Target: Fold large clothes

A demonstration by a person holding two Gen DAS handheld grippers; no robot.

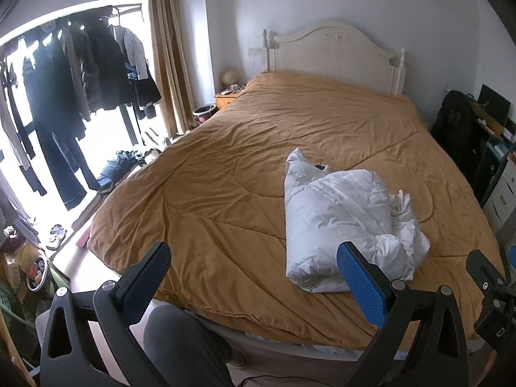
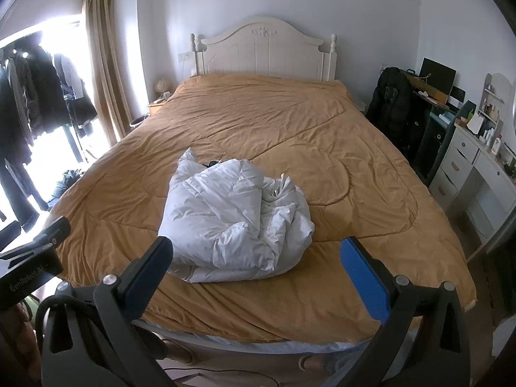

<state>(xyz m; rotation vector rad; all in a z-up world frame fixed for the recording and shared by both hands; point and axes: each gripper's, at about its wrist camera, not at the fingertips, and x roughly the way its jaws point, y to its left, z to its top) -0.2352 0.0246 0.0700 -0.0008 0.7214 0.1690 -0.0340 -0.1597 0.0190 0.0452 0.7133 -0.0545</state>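
Observation:
A white padded garment (image 1: 342,222) (image 2: 232,216) lies crumpled in a heap on the mustard quilt (image 1: 232,167) (image 2: 322,148) near the bed's foot. My left gripper (image 1: 254,277) hovers open above the bed's near edge, its blue pad just in front of the heap's near corner, nothing between the fingers. My right gripper (image 2: 254,274) is open too, held over the near edge with the heap just beyond and between its fingers, not touching. The other gripper's body shows at the right edge of the left wrist view and at the left edge of the right wrist view.
A white headboard (image 2: 264,51) stands at the far end. Dark clothes hang on a rack (image 1: 64,96) by the bright window at left. A dark coat (image 2: 391,106), desk and white drawers (image 2: 467,167) line the right wall. A person's grey-clad knee (image 1: 180,338) is below.

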